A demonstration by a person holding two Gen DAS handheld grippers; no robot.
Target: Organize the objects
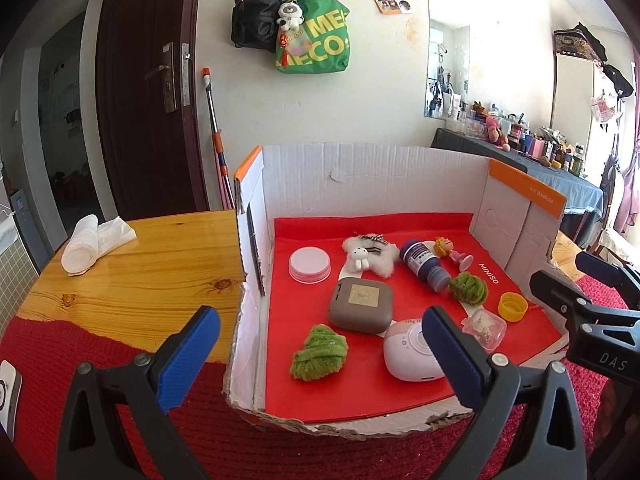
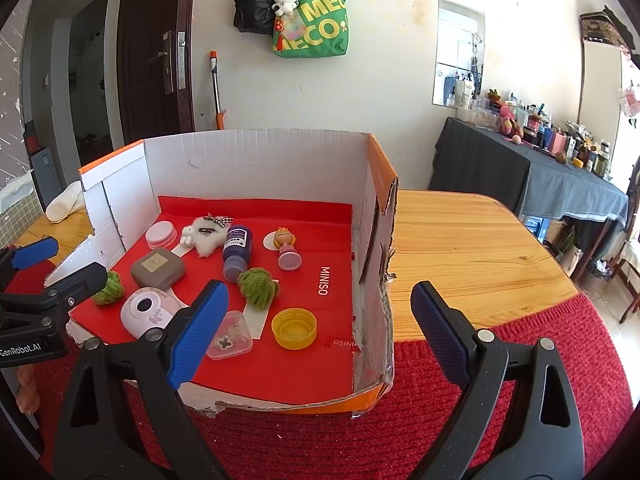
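Observation:
An open cardboard box (image 1: 360, 176) (image 2: 256, 164) with a red liner holds a white round jar (image 1: 310, 265), a fluffy white plush (image 1: 370, 254), a purple bottle (image 2: 237, 249), a small figurine (image 2: 286, 247), two green yarn tufts (image 1: 319, 354) (image 2: 258, 285), a grey square case (image 1: 361, 305), a pink-white gadget (image 2: 146, 312), a clear little box (image 2: 230, 336) and a yellow cap (image 2: 294, 328). My left gripper (image 1: 320, 316) hovers open over the box's near left wall. My right gripper (image 2: 320, 292) hovers open across the box's right wall. Neither holds anything.
The box stands on a wooden table (image 2: 472, 248), partly on a red knitted mat (image 2: 360, 440). A rolled white bag (image 1: 92, 244) lies on the table to the box's left. A cloth-covered side table (image 2: 540, 160) crowded with bottles stands at the back right.

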